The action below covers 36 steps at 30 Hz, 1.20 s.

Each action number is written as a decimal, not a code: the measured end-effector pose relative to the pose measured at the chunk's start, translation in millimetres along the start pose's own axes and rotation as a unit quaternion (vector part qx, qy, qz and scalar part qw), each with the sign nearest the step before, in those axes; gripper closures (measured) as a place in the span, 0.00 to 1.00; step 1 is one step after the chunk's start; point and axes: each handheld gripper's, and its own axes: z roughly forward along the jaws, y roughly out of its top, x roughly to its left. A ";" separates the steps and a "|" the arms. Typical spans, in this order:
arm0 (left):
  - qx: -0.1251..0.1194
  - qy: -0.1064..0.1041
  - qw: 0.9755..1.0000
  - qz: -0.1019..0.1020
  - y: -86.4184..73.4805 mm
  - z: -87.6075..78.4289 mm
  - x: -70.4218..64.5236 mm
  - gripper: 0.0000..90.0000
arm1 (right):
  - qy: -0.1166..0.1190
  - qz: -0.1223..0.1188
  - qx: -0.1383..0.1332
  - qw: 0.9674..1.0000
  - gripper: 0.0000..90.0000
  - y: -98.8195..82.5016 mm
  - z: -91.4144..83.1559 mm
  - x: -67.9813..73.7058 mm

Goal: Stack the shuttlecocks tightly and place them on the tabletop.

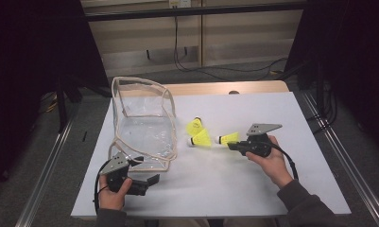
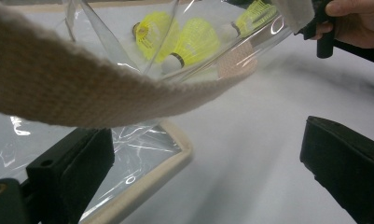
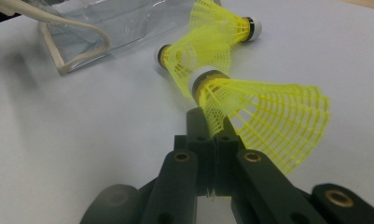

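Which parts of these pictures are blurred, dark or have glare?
High view: surroundings dark, white table evenly lit. Left gripper view: near beige strap blurred, glare on clear bag. Right gripper view: held shuttlecock sharp, gripper body at the bottom soft.

Each hand carries a black gripper. The left gripper (image 1: 147,182) has a grey three-cornered plate on top with small holes, and a black cable makes a loop beside the wrist. The right gripper (image 1: 230,145) has the same grey plate, and its black cable runs back along the forearm. In the right gripper view, the jaws are matte black bars, joined to black link arms with brass-coloured round bushings. The person wears dark grey-brown sleeves with ribbed cuffs on both arms.
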 end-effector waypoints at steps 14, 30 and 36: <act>-0.003 -0.001 1.000 0.000 0.0 -0.4 -0.3 0.03 | 0.002 0.000 0.003 1.000 0.99 3.4 4.6 0.3; -0.002 0.000 1.000 -0.001 -0.6 -2.8 -0.7 0.03 | 0.000 -0.002 0.005 1.000 0.99 5.9 10.7 0.5; -0.001 0.000 1.000 0.001 -0.8 -3.1 -0.9 0.03 | 0.001 -0.002 0.006 1.000 0.99 6.9 11.2 0.9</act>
